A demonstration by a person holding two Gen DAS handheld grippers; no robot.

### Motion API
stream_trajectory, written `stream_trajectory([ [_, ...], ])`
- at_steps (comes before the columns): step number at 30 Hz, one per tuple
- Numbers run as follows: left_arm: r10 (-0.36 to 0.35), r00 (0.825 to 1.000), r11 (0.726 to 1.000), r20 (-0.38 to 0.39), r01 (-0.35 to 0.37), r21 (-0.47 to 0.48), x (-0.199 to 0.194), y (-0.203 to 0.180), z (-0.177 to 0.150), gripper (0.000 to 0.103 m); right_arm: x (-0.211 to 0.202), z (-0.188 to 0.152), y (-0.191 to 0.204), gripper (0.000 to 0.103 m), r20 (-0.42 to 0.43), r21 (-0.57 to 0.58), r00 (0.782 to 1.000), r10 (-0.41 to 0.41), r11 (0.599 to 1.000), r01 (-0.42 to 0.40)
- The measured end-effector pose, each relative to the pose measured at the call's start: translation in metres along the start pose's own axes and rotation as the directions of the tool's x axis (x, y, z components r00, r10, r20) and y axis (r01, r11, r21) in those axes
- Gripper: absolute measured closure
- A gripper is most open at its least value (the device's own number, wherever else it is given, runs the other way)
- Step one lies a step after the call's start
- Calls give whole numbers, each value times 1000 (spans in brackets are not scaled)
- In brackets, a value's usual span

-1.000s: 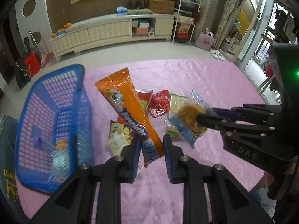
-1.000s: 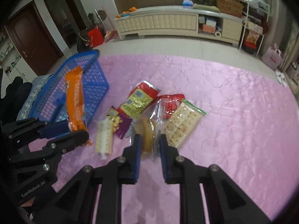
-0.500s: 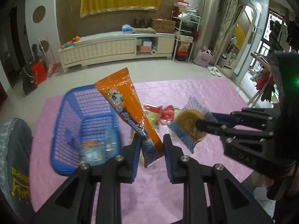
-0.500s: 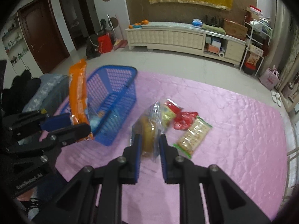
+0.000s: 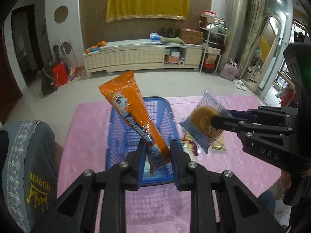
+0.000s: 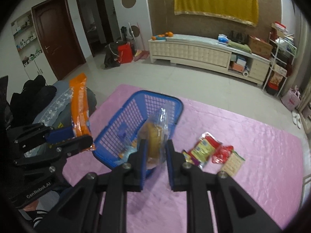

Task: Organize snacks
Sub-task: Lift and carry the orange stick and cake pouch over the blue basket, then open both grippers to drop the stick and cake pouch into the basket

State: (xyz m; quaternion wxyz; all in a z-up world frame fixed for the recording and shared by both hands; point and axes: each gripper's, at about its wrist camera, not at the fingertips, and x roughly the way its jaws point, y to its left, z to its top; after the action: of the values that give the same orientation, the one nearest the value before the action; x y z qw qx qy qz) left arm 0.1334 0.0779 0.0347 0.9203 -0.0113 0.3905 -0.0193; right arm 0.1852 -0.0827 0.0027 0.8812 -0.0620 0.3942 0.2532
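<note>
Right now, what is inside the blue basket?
A few small packets lie at the blue basket's near end. The orange packet and cake packet held in front cover part of its floor.

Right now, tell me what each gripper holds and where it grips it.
The left gripper pinches the long orange snack pack at its lower end. The right gripper clamps the clear-wrapped round cake near its bottom edge.

Two black two-finger grippers: the left gripper [image 5: 157, 153] grips one long orange foil snack packet [image 5: 134, 114], the right gripper [image 6: 155, 151] one clear-wrapped round golden cake [image 6: 153, 136]. One blue plastic mesh basket [image 6: 124, 114] ahead of both. About four packets lie right of the right gripper, among them one red wrapper [image 6: 222, 154] and one clear cracker pack [image 6: 232, 162].
</note>
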Motion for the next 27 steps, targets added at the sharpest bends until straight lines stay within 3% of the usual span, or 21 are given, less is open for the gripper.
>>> stream_trajectory([
  [11, 15, 1000, 997, -18, -16, -72, 35, 47, 14, 81, 36, 38, 21, 81, -8, -30, 999, 35, 999, -35],
  [27, -8, 993, 996, -115, -2, -85, 127, 72, 25, 81, 120, 63, 2, 81, -94, -26, 995, 30, 999, -33],
])
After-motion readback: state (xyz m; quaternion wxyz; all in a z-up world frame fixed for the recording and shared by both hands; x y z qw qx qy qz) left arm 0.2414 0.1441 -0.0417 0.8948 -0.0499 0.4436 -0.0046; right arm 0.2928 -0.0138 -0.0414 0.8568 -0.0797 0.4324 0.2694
